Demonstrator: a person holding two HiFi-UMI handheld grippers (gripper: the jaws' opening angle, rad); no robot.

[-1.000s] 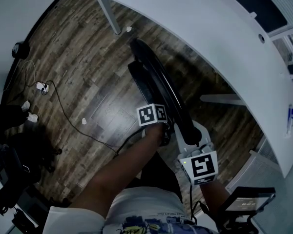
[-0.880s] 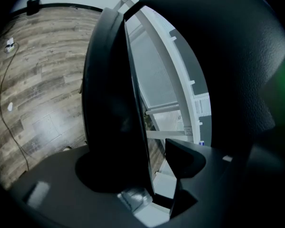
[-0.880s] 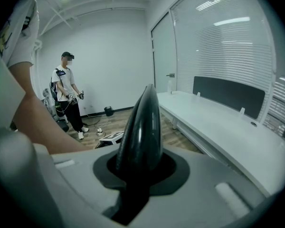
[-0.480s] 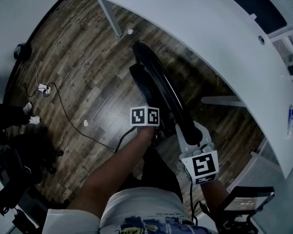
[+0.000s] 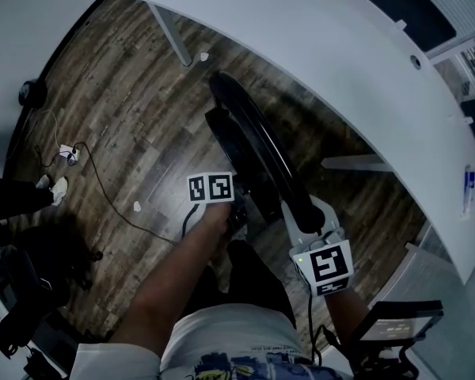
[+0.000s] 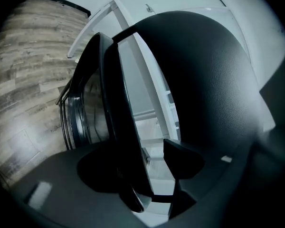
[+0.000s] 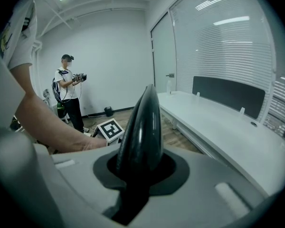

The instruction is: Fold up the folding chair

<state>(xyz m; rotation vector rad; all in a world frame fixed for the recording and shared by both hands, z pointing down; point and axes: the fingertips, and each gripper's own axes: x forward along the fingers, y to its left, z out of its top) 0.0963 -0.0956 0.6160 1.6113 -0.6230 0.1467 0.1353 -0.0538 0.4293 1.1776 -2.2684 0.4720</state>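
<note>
Nearly flat, black chair [image 5: 257,149] is clamped in right tongs [image 7: 137,172]; left tongs [image 6: 149,169], just narrowing, loosely straddle it.

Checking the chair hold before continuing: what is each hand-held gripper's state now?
Left hand-held gripper: open, jaws just closed slightly; chair panel edge between them, not pinched.
Right hand-held gripper: shut on the chair's rounded rim.
</note>
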